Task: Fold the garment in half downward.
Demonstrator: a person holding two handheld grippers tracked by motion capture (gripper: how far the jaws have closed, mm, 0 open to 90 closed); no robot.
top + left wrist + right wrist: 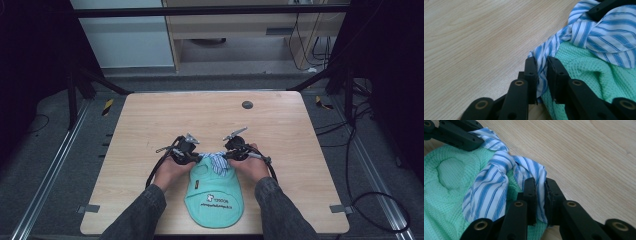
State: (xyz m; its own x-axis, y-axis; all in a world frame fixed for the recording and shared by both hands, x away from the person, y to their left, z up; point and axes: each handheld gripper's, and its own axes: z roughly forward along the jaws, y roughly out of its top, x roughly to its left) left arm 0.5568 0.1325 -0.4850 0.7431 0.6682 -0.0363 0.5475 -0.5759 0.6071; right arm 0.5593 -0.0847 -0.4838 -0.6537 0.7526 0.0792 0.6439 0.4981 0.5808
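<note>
A small mint-green knit garment [215, 192] with a blue-and-white striped collar [216, 161] lies flat on the wooden table [150, 120], near its front edge. My left gripper [196, 157] is shut on the left end of the striped collar [543, 62], the cloth pinched between its pads. The right gripper [229, 156] pinches the collar's right end [539, 180] in the same way. In the right gripper view the collar is knotted in the middle [501, 161], with the other gripper's black jaw on its far end. The green knit [584, 70] lies under the collar.
A round dark grommet [247, 105] sits in the table near its far edge. The table's left, right and far parts are bare wood. Dark floor, cables [365, 200] and rails surround the table. Both forearms come in from the bottom edge.
</note>
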